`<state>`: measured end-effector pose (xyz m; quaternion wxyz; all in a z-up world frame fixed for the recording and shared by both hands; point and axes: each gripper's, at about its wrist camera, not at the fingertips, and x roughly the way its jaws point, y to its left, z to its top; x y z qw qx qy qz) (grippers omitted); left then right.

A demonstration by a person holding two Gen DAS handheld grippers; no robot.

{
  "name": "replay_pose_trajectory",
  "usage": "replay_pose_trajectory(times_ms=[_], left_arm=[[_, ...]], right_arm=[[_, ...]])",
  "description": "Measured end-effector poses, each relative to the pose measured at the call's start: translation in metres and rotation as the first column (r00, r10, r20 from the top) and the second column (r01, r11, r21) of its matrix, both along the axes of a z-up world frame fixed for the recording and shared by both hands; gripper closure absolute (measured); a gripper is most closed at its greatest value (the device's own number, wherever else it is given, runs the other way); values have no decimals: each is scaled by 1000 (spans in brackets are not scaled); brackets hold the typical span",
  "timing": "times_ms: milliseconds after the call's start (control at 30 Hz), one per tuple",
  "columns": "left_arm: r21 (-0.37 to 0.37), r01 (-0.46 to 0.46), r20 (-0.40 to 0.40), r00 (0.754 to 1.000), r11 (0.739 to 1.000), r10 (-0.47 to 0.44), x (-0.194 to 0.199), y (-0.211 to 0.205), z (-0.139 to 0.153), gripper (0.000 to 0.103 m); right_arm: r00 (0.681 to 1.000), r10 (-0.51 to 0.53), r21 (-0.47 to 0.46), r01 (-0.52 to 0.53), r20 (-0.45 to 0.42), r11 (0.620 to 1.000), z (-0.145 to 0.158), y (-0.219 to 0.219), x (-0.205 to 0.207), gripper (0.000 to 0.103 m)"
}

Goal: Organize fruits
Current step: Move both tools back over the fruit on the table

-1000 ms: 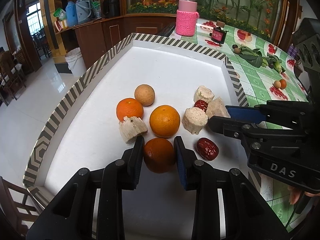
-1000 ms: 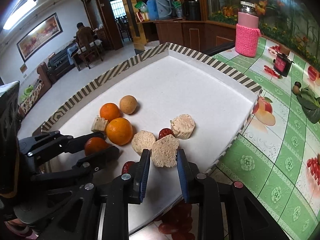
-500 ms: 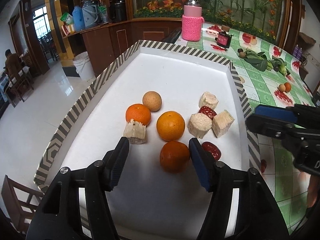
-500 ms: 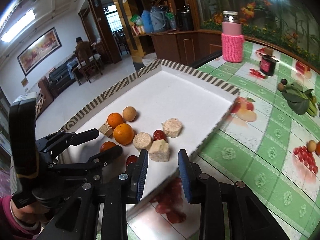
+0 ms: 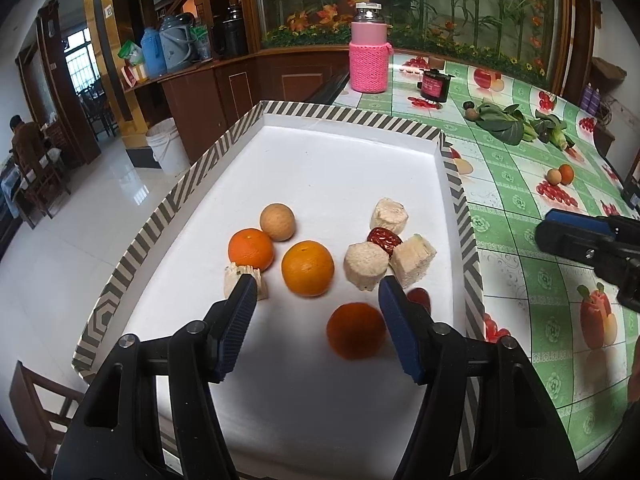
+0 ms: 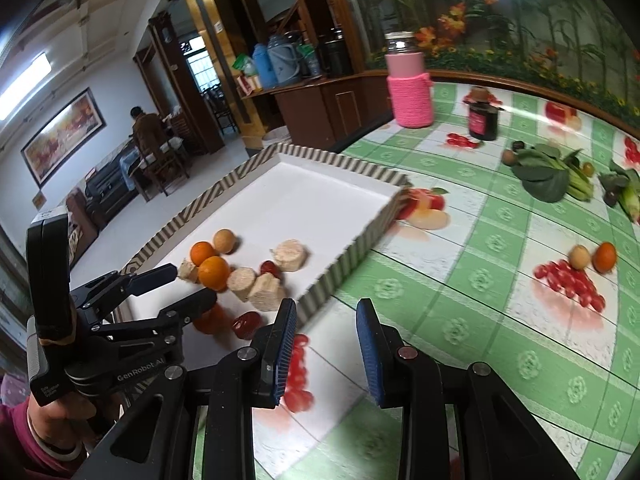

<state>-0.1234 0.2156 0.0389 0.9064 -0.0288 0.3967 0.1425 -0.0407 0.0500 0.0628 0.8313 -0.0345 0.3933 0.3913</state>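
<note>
Left wrist view: the left gripper (image 5: pixel 316 294) has its fingers spread, having just been opening; a second ago they pinched the dark orange (image 5: pixel 356 336), which now lies free on the white tray (image 5: pixel 344 160), just inside the right finger at about 5 o'clock of the fruit cluster. Nothing presses on it. At 12 o'clock of it sits a bright orange (image 5: pixel 307 267), and at 10 o'clock a second orange (image 5: pixel 251 249) touches a tan round fruit (image 5: pixel 277 222). A pale cut chunk (image 5: pixel 245 282) lies partly behind the left finger tip. At 1 o'clock are three pale cut pieces: one lies on its side with its long axis toward 4 o'clock (image 5: pixel 413 261), one is a round stub with its cut face up (image 5: pixel 366 265), one stands farther back (image 5: pixel 389 216). A red date (image 5: pixel 384 237) lies among them, its long axis across the view. Another red date (image 5: pixel 419 298) peeks out beside the right finger. The right gripper (image 5: pixel 588 240) shows at 3 o'clock, outside the tray over the green surface (image 5: pixel 520 208); earlier it reached over the cut pieces.

Right wrist view: the right gripper (image 6: pixel 326 344) has empty fingers, a narrow gap between them, over the surface at the tray's (image 6: pixel 340 276) near edge; earlier they held a cut piece (image 6: pixel 266 293), now lying in the tray. The left gripper (image 6: pixel 188 286) is at 9 o'clock, over the dark orange (image 6: pixel 210 320).
</note>
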Motion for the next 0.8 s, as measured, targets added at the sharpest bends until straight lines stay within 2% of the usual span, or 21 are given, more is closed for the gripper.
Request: replay_pose_trajectory(times_ms=[300, 467, 800], left_arm=[[-2, -18, -13, 1000, 1000, 18, 0, 4, -1, 36], [-40, -9, -16, 1000, 999, 8, 0, 5, -2, 36], [-42, 62, 17, 998, 997, -61, 15, -28, 13, 36]], right_arm=[[995, -94, 37, 94, -25, 995, -1, -45, 16, 73], [990, -133, 64, 135, -35, 989, 0, -66, 21, 73], [974, -225, 39, 226, -35, 973, -4, -107, 31, 73]])
